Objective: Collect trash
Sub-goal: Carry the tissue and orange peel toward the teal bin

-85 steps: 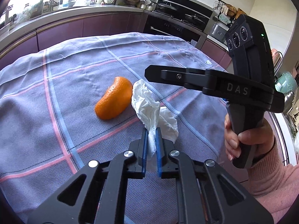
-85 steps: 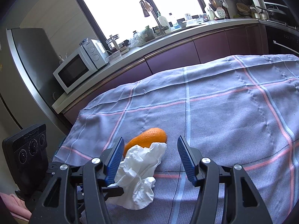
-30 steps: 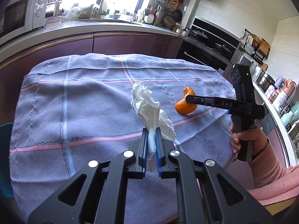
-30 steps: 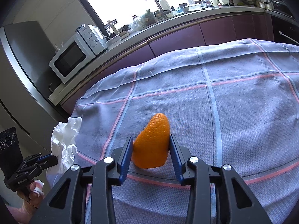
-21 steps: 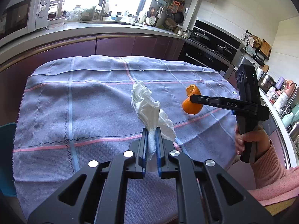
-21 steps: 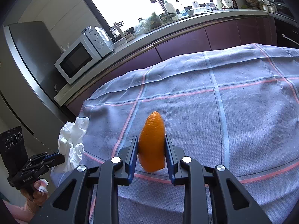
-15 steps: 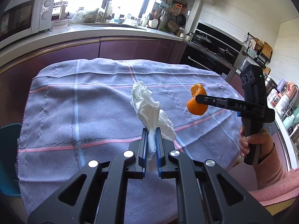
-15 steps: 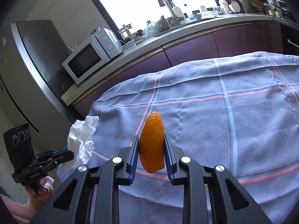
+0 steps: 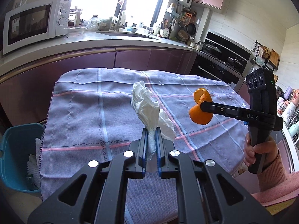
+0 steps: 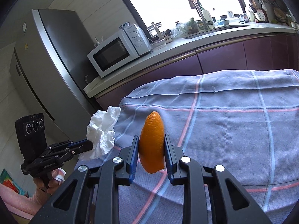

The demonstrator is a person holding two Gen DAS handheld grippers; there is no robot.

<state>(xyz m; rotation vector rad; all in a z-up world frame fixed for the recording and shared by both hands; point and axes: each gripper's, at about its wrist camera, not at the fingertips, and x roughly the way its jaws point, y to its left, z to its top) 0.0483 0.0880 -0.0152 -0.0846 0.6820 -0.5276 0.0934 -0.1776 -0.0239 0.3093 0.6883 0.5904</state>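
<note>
My left gripper (image 9: 151,130) is shut on a crumpled white tissue (image 9: 144,102) and holds it above the near part of the table; the tissue also shows in the right wrist view (image 10: 102,130). My right gripper (image 10: 151,138) is shut on an orange peel (image 10: 152,141) and holds it in the air above the table; the peel also shows in the left wrist view (image 9: 200,109). A teal bin (image 9: 15,153) with white paper in it stands on the floor left of the table.
The table wears a lilac checked cloth (image 9: 84,112). A purple counter (image 9: 74,56) with a white microwave (image 9: 35,22) runs behind it. A grey fridge (image 10: 46,65) stands at the left in the right wrist view.
My right gripper has lifted the orange peel higher off the cloth. My left gripper has drawn back with the tissue, and the teal bin has come into view at the left.
</note>
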